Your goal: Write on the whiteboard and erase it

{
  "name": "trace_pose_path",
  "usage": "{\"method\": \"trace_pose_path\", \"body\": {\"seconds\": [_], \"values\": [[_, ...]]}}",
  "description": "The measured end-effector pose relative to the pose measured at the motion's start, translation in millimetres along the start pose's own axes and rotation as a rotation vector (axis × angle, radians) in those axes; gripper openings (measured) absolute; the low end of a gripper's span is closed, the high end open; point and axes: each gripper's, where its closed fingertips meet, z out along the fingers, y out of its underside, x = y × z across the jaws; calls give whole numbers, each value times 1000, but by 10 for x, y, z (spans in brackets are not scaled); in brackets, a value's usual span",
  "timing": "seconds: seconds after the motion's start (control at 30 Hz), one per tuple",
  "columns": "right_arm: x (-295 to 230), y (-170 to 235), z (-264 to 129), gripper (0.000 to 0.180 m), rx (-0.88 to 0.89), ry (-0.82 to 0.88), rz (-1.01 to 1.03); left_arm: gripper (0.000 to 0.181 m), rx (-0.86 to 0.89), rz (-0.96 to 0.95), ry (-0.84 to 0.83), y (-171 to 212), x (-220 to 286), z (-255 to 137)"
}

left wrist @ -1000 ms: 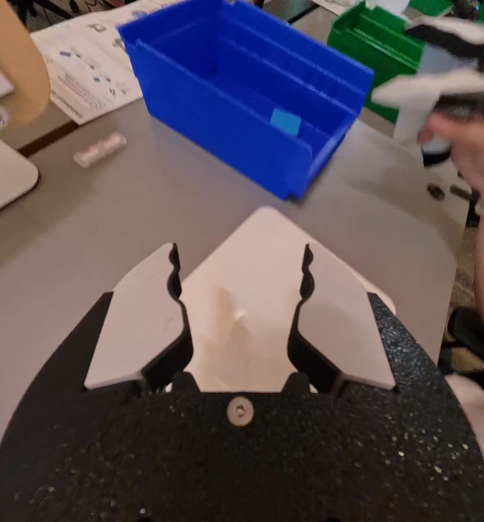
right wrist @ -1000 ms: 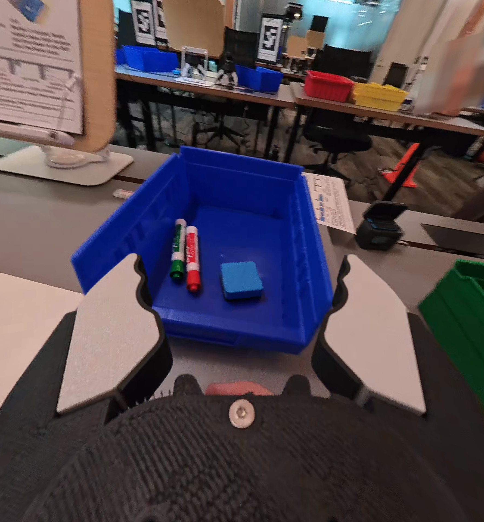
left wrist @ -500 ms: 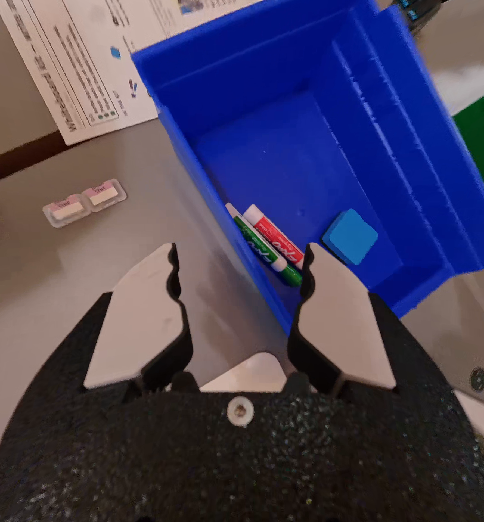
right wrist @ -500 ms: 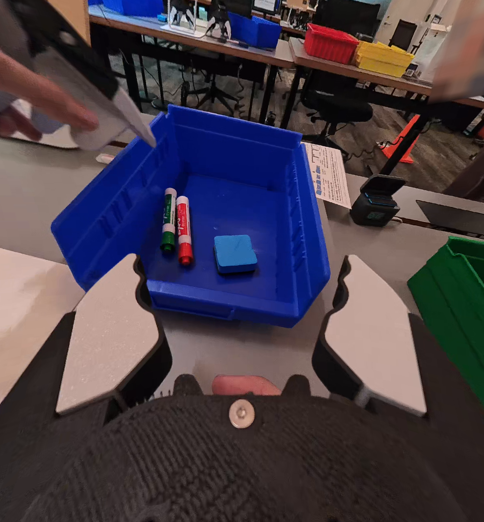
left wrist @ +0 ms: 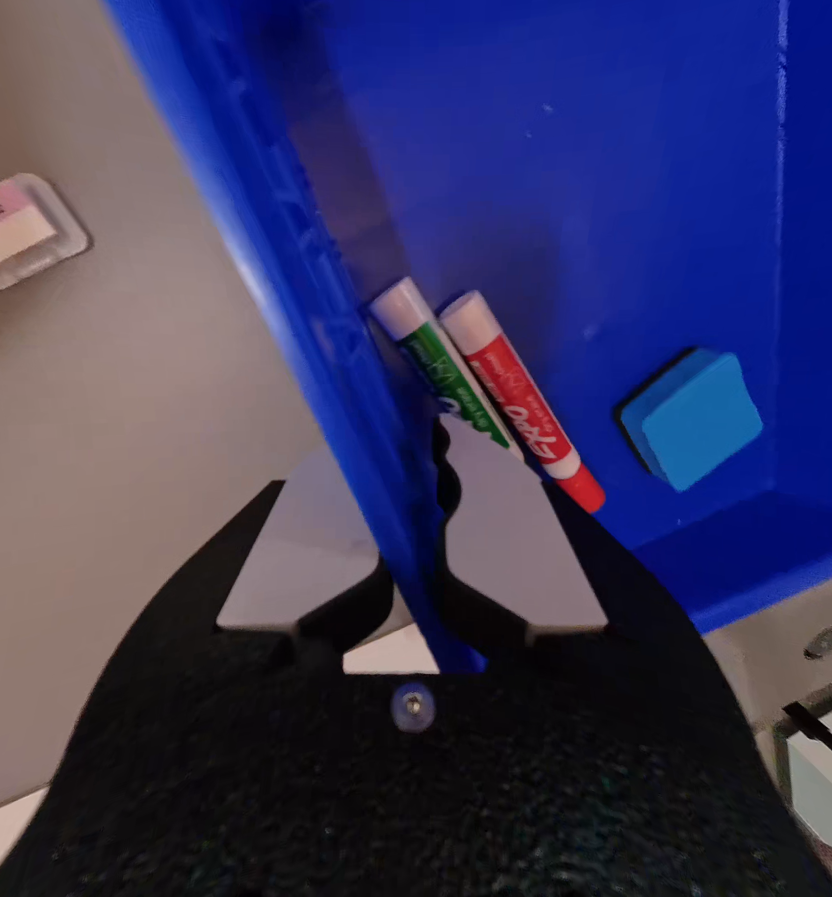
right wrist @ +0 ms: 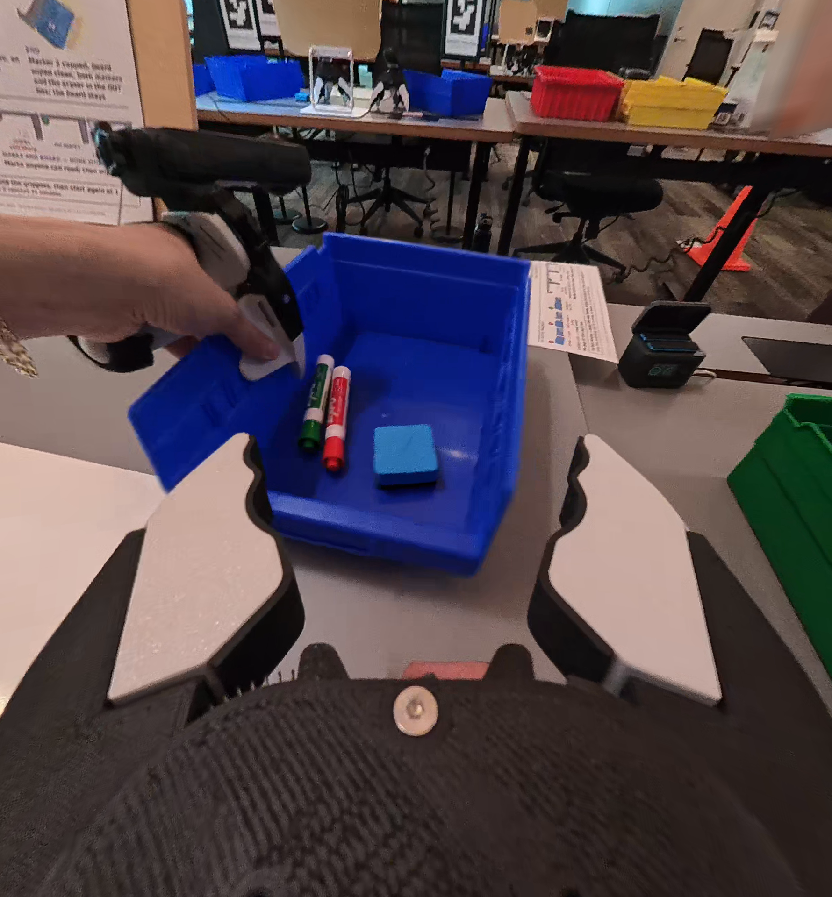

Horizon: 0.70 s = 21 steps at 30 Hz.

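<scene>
Indoors | grey table point(right wrist: 647, 437) | blue bin point(right wrist: 404, 539) | whiteboard point(right wrist: 40, 509) apparently left

Printed lettering runs along the barrels of the green marker point(left wrist: 445, 388) and the red marker point(left wrist: 521, 398). A small pink-and-white tag point(left wrist: 13, 235) on the table point(left wrist: 137, 388) bears a short word. The poster point(right wrist: 45, 107), the paper sheet point(right wrist: 572, 310) and black-and-white square code signs point(right wrist: 241, 19) carry print too.
</scene>
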Motion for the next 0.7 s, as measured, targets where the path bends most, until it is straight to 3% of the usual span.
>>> {"method": "trace_pose_path", "body": {"seconds": [0.1,0.23,0.43,0.6,0.7], "values": [[69,-81,-119,118,20,10,23,7,-33,45,20,69,-42,-38],[67,-246,-319,117,66,-13,58,5,-104,92,95,194,-106,-293],[-262,-501,-534,125,108,-104,54,4,-87,122,208,250,-444,-1318],[-1447,-637,-225,125,29,-401,74,4,-47,104,135,535,-1379,-2472],[-2472,-745,71,107,-43,-641,129,4,-33,8,50,917,-2136,-3070]]}}
